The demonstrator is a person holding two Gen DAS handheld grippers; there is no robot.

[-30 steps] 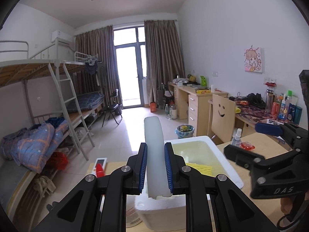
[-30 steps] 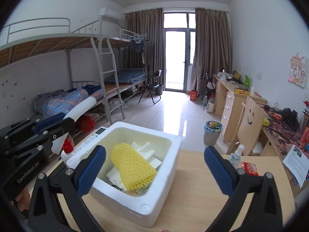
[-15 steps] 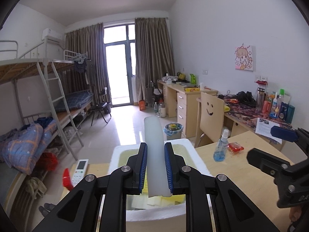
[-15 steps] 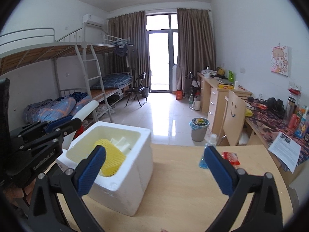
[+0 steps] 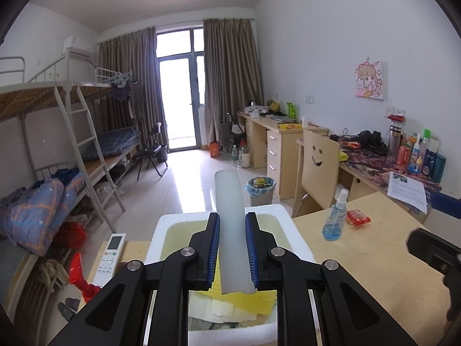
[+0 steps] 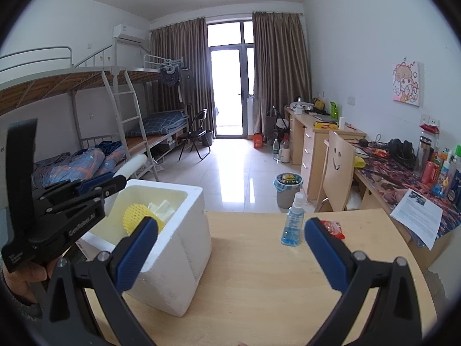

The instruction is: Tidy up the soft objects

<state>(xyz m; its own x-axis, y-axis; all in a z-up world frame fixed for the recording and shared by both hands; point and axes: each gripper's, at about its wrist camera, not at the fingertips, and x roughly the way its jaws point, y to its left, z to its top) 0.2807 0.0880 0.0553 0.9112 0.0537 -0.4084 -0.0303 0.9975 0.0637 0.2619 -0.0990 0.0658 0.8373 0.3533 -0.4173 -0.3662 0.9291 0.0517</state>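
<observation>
Holding long white foam strip (image 5: 232,230) clamped in left gripper (image 5: 232,255), long axis pointing forward, right over open white styrofoam box (image 5: 291,232). Right gripper (image 6: 230,248) spread wide, empty, off beside box.

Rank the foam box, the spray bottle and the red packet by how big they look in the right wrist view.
1. Foam box, though it is nearest the camera.
2. Spray bottle.
3. Red packet.

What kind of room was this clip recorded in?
Most likely a shared dormitory room. Metal bunk beds with a ladder line one wall, a row of study desks cluttered with personal items lines the other, and a balcony door with curtains closes the far end.
</observation>
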